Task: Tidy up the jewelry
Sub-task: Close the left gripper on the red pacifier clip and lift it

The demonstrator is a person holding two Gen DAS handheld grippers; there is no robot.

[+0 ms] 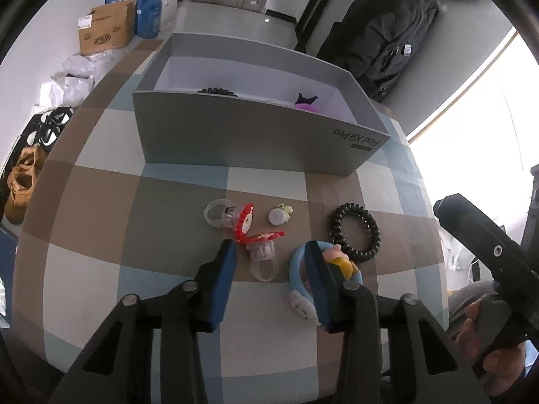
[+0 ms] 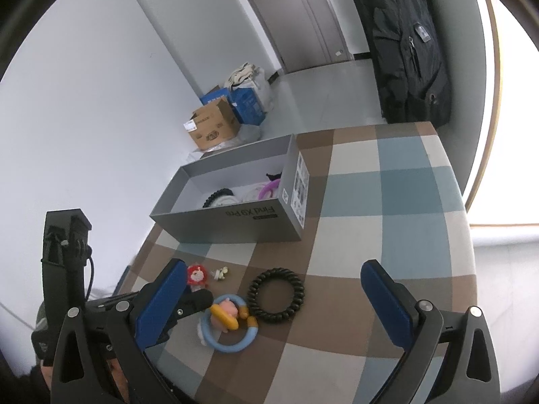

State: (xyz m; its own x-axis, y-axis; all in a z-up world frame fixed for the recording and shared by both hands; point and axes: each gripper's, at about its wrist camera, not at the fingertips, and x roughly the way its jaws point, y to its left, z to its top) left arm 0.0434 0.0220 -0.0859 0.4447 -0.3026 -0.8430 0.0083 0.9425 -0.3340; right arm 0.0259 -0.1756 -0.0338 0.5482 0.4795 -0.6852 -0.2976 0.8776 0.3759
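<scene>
We are finding the left gripper (image 1: 269, 252) straddling a clear toy ring (image 1: 262, 259), fingers partly open, not yet gripping it. The right gripper (image 2: 273, 279) is hanging wide open and empty, presumably awaiting the grey box (image 2: 235, 219).

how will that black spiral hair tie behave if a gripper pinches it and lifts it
The black spiral hair tie looks like a coiled loop, so it would probably squash and stretch rather than stay stiff. It seems light. Lying flat on the checked cloth, it should not roll.
</scene>
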